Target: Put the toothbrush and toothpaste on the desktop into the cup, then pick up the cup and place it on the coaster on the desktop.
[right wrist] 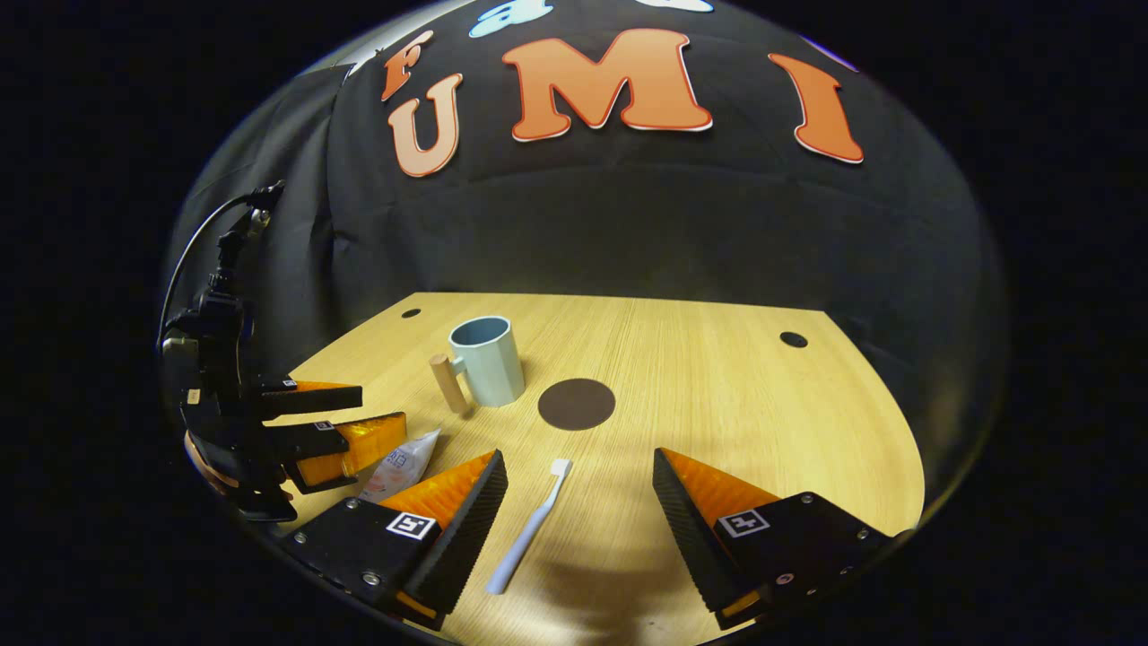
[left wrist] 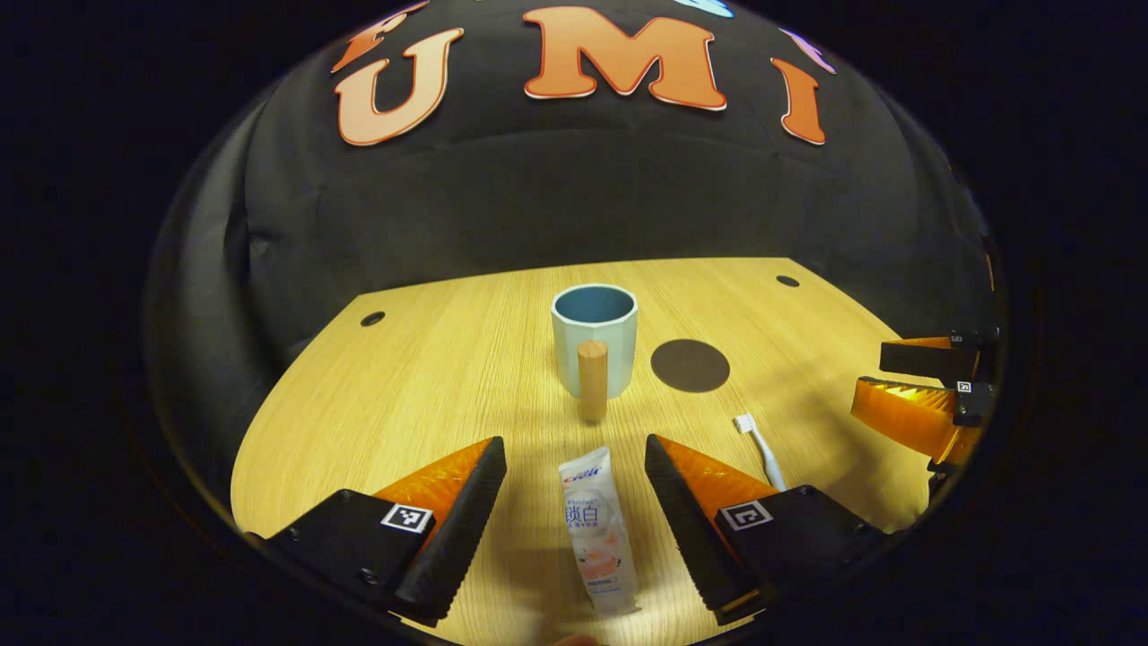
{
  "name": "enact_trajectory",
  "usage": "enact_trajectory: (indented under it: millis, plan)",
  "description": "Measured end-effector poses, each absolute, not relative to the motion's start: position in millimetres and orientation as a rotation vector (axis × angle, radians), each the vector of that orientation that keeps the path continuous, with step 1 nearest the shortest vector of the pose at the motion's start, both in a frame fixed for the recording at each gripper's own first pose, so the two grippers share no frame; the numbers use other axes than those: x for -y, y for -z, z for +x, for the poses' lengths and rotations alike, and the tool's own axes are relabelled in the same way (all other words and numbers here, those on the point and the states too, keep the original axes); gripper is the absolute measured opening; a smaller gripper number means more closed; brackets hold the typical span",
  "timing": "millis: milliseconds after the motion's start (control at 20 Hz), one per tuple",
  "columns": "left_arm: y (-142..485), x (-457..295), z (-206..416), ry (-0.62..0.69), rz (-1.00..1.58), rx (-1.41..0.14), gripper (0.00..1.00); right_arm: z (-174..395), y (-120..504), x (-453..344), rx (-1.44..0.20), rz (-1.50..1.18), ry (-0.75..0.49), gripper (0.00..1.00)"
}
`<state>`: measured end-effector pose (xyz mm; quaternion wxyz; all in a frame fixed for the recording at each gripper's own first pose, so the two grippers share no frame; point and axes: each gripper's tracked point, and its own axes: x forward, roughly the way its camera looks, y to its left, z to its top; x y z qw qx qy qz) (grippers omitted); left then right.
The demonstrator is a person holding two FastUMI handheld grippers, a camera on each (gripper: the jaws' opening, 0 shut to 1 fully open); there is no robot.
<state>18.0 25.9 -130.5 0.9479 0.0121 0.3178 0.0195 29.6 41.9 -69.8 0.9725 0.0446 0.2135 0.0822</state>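
Both grippers spread wide: left gripper (left wrist: 574, 502) straddles soft, likely squashy toothpaste (left wrist: 598, 531), grab mid-tube; right gripper (right wrist: 578, 511) straddles light stiff toothbrush (right wrist: 529, 527), pinch handle.

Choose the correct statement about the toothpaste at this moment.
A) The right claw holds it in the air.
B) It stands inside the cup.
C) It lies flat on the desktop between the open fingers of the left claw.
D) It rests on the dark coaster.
C: the toothpaste lies flat on the desktop between the spread fingers of the left claw, untouched.
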Motion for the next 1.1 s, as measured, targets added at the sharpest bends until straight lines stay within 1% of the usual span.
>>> enact_trajectory:
  millis: [200,500,600,650,800,850,900,950,1050,1100]
  plan:
    - [138.0,-20.1,6.5,0.005,-0.021,-0.779,0.99,29.1,83.5,-52.3,-0.49,0.102,-0.177,0.98]
    - [155.4,-14.2,-10.7,0.036,-0.088,-0.905,0.99,27.8,97.5,-53.1,-0.563,0.113,-0.175,0.97]
    - [158.2,-16.7,-12.9,0.022,-0.095,-0.953,0.84,28.2,100.3,-54.8,-0.577,0.123,-0.179,0.97]
    - [153.3,-21.6,-10.7,0.023,-0.101,-0.939,0.72,29.3,101.2,-54.6,-0.582,0.126,-0.179,0.97]
    - [153.9,-26.4,-1.3,0.025,-0.096,-0.96,0.52,26.6,104.1,-56.4,-0.598,0.128,-0.182,0.96]
    - [153.7,-20.8,-2.5,0.028,-0.106,-0.952,0.53,25.8,104.8,-57.0,-0.607,0.129,-0.183,0.96]
    - [151.7,-26.6,-5.6,0.024,-0.124,-0.967,0.46,25.7,108.0,-58.1,-0.615,0.128,-0.186,0.96]
    - [152.7,-23.5,2.7,0.042,-0.12,-0.956,0.23,25.3,109.8,-59.1,-0.625,0.127,-0.186,0.96]
    - [150.6,-22.6,1.5,0.054,-0.132,-0.945,0.23,25.4,115.1,-63.9,-0.644,0.122,-0.194,0.95]
    - [152.3,-21.4,3.1,0.065,-0.143,-0.946,0.19,24.2,117.9,-66.1,-0.657,0.116,-0.195,0.94]
